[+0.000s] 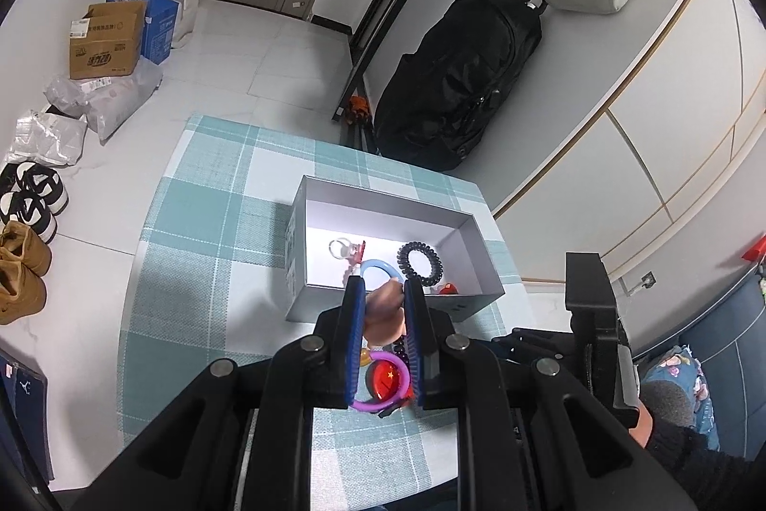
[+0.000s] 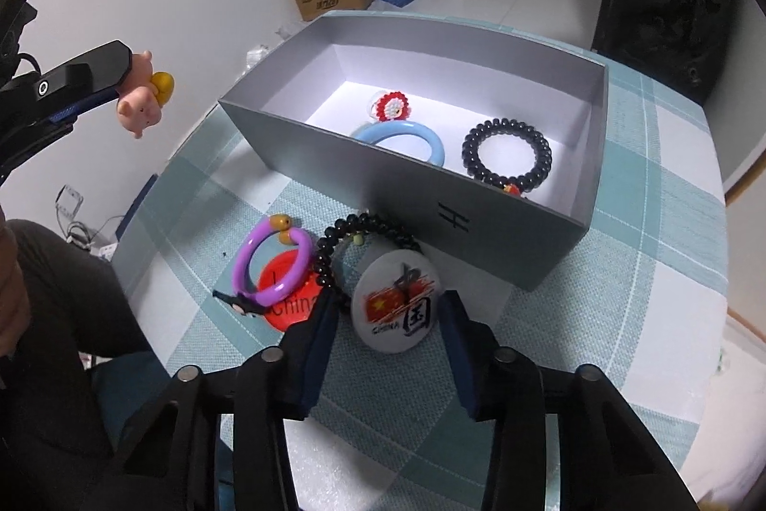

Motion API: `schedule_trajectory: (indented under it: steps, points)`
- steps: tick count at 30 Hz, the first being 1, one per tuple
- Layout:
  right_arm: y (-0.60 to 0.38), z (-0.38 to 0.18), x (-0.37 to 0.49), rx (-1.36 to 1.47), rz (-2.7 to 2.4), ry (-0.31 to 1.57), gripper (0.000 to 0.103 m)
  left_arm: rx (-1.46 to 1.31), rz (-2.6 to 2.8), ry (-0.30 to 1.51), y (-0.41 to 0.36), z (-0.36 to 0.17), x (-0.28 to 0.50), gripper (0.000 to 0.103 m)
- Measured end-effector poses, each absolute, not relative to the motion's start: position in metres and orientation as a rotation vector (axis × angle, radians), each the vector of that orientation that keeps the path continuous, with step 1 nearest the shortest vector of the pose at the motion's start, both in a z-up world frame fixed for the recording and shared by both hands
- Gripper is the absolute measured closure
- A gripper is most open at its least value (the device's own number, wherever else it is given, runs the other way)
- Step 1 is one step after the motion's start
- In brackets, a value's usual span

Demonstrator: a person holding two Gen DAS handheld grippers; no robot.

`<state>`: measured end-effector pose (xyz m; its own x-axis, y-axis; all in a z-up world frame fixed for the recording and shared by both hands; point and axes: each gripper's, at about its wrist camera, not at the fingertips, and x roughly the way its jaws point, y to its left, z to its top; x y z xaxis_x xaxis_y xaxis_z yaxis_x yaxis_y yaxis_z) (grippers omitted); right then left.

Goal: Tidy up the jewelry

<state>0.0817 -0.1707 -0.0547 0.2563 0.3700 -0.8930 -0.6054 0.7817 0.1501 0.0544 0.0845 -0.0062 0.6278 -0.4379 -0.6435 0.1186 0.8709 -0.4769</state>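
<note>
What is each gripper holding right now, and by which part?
Left gripper pinches the pink pig charm by its body. Right gripper straddles the white China badge, not gripping yet.

blue bangle [image 2: 402,140] half behind box wall [image 2: 397,180], sneakers [image 1: 28,199] cropped

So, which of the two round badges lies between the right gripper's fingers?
The white badge with the flag and black character. The red badge lies further left, under the purple bangle.

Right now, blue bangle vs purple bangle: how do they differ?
The blue bangle lies inside the grey box; the purple bangle lies outside it on the checked cloth. The blue one is plain; the purple one carries an orange bead and overlaps a red badge. Both are smooth closed rings.
</note>
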Motion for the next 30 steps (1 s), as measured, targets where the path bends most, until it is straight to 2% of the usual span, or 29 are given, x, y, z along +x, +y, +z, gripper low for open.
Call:
schedule_trajectory:
  steps: [4,8,13,21,30]
  points:
    - [-0.168,-0.056,0.083,-0.234,0.674,1.132,0.069,-0.406,-0.328,0.833,0.084,-0.006,0.054,0.091]
    - [-0.172,-0.051,0.084,-0.214,0.672,1.119,0.08,-0.407,-0.327,0.833,0.083,-0.006,0.053,0.091]
    - [-0.175,-0.049,0.085,-0.203,0.671,1.123,0.082,-0.403,-0.325,0.835,0.083,-0.006,0.053,0.091]
    - [-0.185,-0.043,0.086,-0.154,0.65,1.127,0.093,-0.405,-0.319,0.846,0.081,-0.008,0.055,0.095]
    - [-0.198,-0.037,0.088,-0.087,0.633,1.131,0.099,-0.407,-0.333,0.856,0.079,-0.011,0.056,0.096]
